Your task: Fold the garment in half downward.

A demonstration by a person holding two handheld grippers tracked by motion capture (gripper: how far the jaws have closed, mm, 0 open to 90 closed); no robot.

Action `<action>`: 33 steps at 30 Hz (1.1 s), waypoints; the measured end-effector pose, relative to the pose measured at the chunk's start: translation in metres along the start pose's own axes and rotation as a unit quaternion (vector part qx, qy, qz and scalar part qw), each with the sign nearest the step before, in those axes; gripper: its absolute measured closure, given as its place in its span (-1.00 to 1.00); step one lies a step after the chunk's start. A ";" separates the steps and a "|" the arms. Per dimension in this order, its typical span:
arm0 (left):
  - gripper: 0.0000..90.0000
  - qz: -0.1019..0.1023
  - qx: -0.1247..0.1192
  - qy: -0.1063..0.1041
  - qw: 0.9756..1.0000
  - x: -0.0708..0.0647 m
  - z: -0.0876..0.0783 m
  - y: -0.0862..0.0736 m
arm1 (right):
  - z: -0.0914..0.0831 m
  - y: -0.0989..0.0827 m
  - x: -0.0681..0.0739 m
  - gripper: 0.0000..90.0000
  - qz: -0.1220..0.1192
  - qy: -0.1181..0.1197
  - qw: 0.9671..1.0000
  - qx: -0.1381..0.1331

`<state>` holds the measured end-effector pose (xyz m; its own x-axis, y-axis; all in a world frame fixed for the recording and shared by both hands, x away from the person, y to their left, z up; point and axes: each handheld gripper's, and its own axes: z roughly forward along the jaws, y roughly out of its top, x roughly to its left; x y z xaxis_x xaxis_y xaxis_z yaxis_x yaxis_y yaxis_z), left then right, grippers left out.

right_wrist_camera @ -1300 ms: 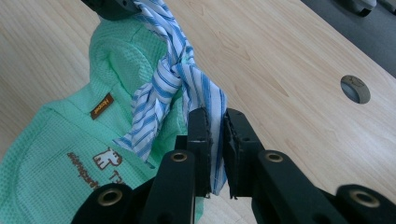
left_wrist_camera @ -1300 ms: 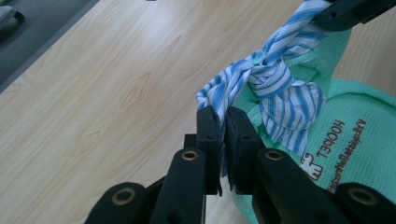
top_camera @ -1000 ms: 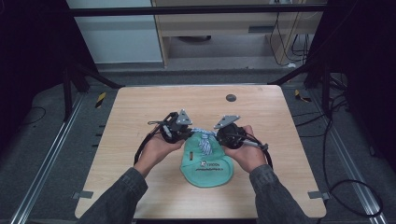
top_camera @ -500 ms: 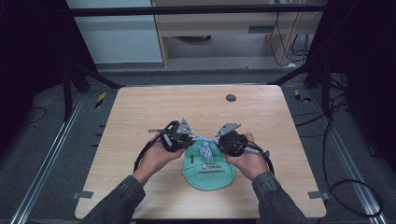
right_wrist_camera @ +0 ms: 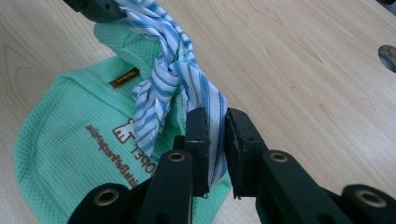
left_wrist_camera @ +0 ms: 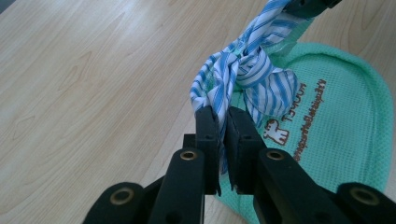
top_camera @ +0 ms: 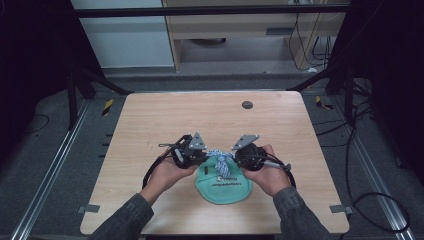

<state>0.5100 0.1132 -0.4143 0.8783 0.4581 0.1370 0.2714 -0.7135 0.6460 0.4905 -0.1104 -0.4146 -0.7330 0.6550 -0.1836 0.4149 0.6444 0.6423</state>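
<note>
Now left gripper (left_wrist_camera: pixel 223 122) clamps one striped ribbon (left_wrist_camera: pixel 261 79) tail, right gripper (right_wrist_camera: pixel 215 125) other; knot between tips, atop green pouch (top_camera: pixel 223 186) at table's 6 o'clock; ribbon axis 9-to-3; both equally near.

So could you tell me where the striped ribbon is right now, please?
The striped ribbon is knotted at the green pouch's top, near the table's front centre, pinched between both tongs.
</note>
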 end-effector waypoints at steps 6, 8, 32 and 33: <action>0.87 -0.003 0.001 -0.001 1.000 -0.002 0.000 -0.002 | -0.002 -0.002 0.001 0.78 0.001 0.005 1.000 -0.002; 0.87 -0.003 0.001 -0.001 1.000 -0.003 0.000 -0.002 | -0.002 -0.002 0.001 0.78 0.001 0.004 1.000 -0.001; 0.84 0.001 0.004 -0.012 1.000 -0.013 0.006 -0.003 | -0.012 -0.013 0.004 0.78 -0.005 0.008 1.000 0.007; 0.84 0.001 0.005 -0.013 1.000 -0.014 0.007 -0.004 | -0.012 -0.013 0.004 0.78 -0.002 0.009 1.000 0.007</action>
<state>0.4995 0.1063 -0.4237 0.8889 0.4425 0.1182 0.2732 -0.7194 0.6386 0.4754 -0.1210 -0.4151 -0.7449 0.6444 -0.1727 0.4184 0.6529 0.6315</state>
